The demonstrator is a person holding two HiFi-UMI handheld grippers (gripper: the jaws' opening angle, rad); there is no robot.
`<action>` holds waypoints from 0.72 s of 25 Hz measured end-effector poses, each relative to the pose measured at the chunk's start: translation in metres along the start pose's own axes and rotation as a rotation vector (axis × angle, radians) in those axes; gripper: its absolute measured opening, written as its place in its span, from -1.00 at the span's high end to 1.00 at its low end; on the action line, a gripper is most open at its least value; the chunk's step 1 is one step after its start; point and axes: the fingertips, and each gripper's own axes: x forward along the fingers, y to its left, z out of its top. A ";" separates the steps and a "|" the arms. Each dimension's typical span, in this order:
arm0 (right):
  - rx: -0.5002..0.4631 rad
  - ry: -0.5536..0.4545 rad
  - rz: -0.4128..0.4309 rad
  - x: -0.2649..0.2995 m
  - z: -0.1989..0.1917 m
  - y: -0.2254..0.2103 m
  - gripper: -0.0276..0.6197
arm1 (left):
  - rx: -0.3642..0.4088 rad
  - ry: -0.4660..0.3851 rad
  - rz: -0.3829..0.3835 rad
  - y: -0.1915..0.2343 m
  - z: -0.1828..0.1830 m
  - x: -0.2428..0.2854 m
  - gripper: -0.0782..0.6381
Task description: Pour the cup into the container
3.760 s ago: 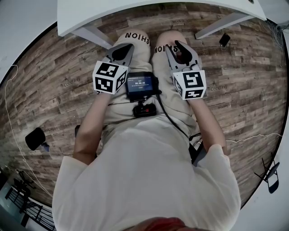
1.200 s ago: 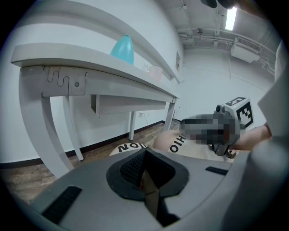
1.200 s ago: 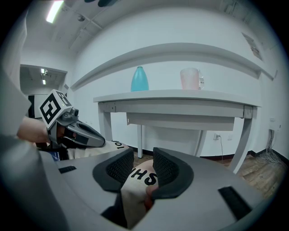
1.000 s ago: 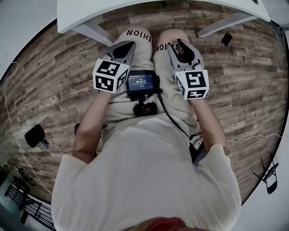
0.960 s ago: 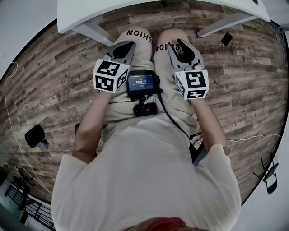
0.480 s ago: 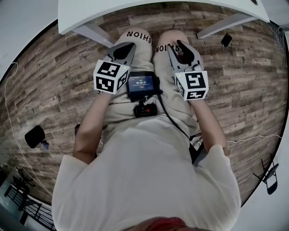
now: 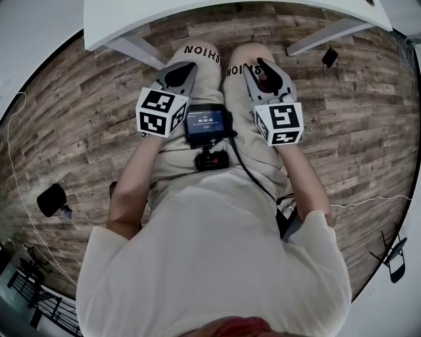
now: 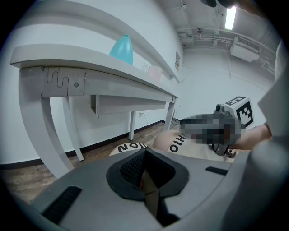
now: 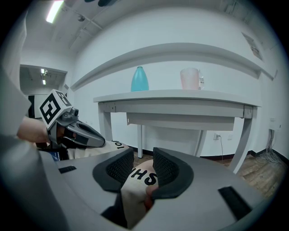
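Note:
On the white table [image 9: 180, 97] above me stand a teal vessel [image 9: 139, 79] and, to its right, a pale translucent cup [image 9: 190, 78]. The left gripper view shows the same teal vessel [image 8: 122, 48] and cup [image 8: 154, 73] over the table edge. Both grippers rest on the seated person's thighs, below the tabletop and far from either object. My left gripper [image 7: 179, 71] has its pads together and holds nothing. My right gripper [image 7: 263, 71] shows a narrow gap between its pads, with only the knee behind it.
The white table's front edge [image 7: 217, 12] and slanted legs [image 7: 135, 51] stand just ahead of the knees. A black camera [image 7: 207, 125] hangs at the person's waist. On the wood floor lie a black object [image 7: 50, 200] and thin cables [image 7: 368, 201].

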 end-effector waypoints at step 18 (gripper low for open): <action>0.002 0.001 0.002 -0.001 0.001 0.000 0.49 | 0.000 0.000 0.001 0.000 0.001 -0.001 0.75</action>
